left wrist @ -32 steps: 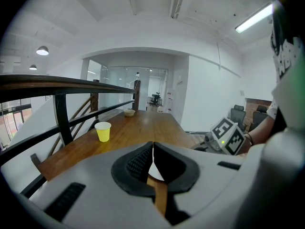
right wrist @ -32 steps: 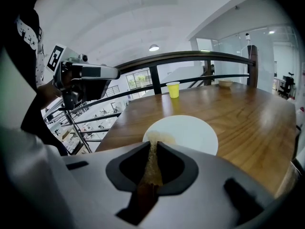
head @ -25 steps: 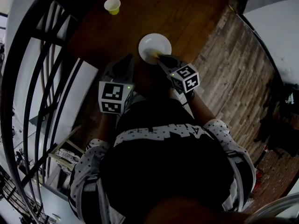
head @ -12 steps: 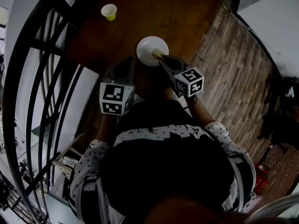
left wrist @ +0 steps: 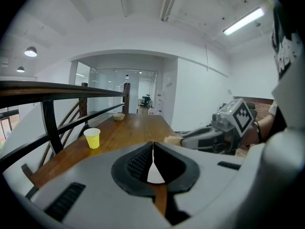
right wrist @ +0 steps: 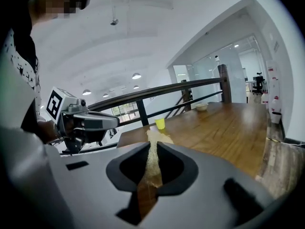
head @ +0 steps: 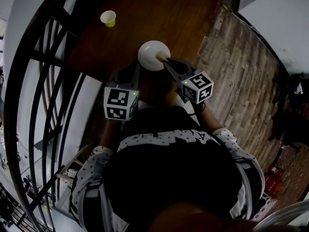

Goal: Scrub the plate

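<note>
Both clenched: left claw (left wrist: 153,151) grips the plate (head: 150,52) rim, right claw (right wrist: 151,163) pinches a sponge (right wrist: 153,140) on it, likely mid-scrub, next rub across.

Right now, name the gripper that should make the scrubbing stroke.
Right: the right gripper is shut on the sponge over the plate; the left gripper pinches the plate's rim, steadying it.

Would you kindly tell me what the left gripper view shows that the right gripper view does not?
Only the left gripper view shows the plate, pinched between the left gripper's jaws, and the right gripper from outside. Only the right gripper view shows the left gripper from outside. Both show the sponge, clamped in the right gripper's jaws, the cup, the far bowl, the table and the railing.
</note>
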### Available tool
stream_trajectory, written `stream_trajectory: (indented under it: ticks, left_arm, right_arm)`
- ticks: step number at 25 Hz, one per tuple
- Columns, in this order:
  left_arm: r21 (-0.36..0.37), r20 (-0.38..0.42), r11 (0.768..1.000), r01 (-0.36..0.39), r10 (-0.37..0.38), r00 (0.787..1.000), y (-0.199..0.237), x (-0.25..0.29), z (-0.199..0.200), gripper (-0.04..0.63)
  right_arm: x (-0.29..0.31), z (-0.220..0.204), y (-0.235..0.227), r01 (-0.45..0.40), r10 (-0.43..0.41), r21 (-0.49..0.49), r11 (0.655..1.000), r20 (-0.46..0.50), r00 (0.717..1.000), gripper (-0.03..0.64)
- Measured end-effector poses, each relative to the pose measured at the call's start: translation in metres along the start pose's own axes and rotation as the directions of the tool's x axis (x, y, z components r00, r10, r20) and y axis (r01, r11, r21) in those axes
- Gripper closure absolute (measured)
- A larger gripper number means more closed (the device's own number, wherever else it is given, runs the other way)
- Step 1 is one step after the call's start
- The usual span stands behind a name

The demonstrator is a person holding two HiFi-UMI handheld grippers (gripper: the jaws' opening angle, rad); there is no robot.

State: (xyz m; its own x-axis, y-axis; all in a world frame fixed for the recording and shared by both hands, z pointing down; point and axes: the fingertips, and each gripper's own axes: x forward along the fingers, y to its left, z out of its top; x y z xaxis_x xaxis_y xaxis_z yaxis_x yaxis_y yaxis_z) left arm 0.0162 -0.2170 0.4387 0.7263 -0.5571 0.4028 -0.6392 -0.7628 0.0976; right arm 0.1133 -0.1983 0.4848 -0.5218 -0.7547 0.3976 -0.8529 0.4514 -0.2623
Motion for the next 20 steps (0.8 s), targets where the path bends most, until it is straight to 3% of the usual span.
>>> stream_trajectory:
  ticks: [20]
  left_arm:
    - [0.000,-0.003,1.000,0.021,-0.021,1.000,-0.0005,-0.0050,-0.0070,0.581]
  right_arm:
    - [-0.0062,0.0053,0.0069,0.039,-0.039,-0.022,0.999,0.021,0.999,0.568]
